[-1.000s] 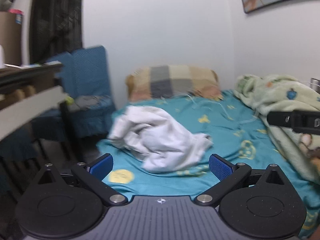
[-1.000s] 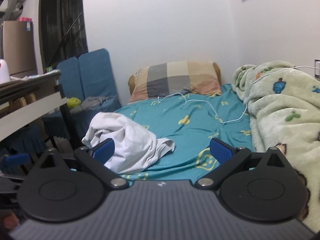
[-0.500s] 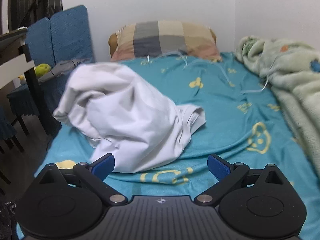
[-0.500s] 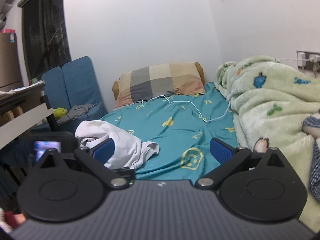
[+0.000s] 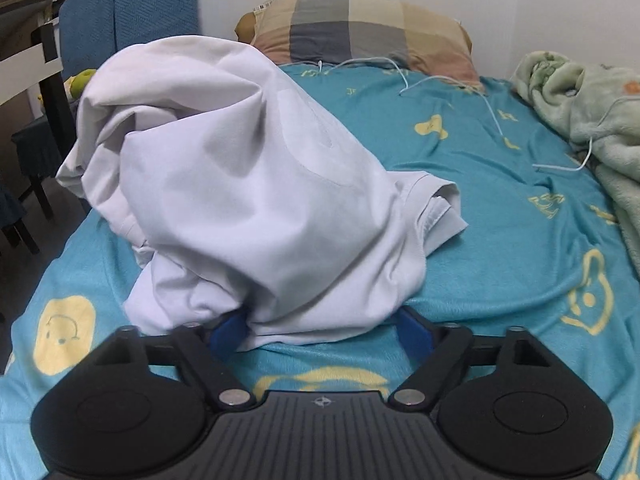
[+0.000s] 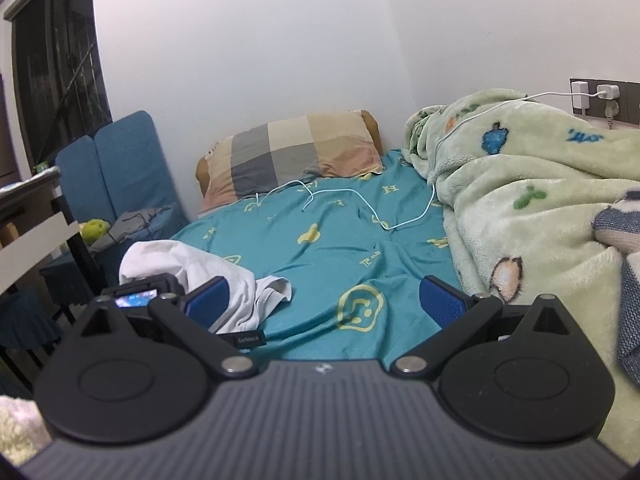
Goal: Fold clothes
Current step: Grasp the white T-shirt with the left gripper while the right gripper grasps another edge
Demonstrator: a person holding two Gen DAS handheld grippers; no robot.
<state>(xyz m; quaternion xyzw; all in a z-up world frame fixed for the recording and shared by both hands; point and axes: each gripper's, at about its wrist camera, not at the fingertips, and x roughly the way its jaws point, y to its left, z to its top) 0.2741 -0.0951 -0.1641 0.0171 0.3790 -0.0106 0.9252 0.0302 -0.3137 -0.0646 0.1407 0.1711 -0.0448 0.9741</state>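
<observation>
Teal bed sheet (image 5: 480,240) with yellow smiley prints, spread across the whole mattress and bearing everything else. Along the right edge, a pale green fleece blanket (image 6: 520,200), heaped and rumpled, with a white charging cable (image 6: 360,200) trailing off it across the sheet toward the head of the bed. At the head, against the wall, a checked pillow (image 5: 360,28) in grey, tan and pink. Beside the bed on the left, a blue chair (image 6: 120,160) with a yellow-green toy on its seat.

Near the left edge of the sheet, well short of the pillow: crumpled white shirt (image 5: 240,180), bunched into a tall mound, one hemmed edge spilling out to the right.

Left gripper (image 5: 320,320) pushed in low at the near hem of that mound, jaws closing, blue pads (image 5: 228,330) on either side of a fold of cloth (left pad half buried under the fabric, right pad just at its edge), not yet visibly clamped.

Right gripper (image 6: 324,300) hovering over bare sheet to the right of the shirt, fingers wide apart, nothing between them.
</observation>
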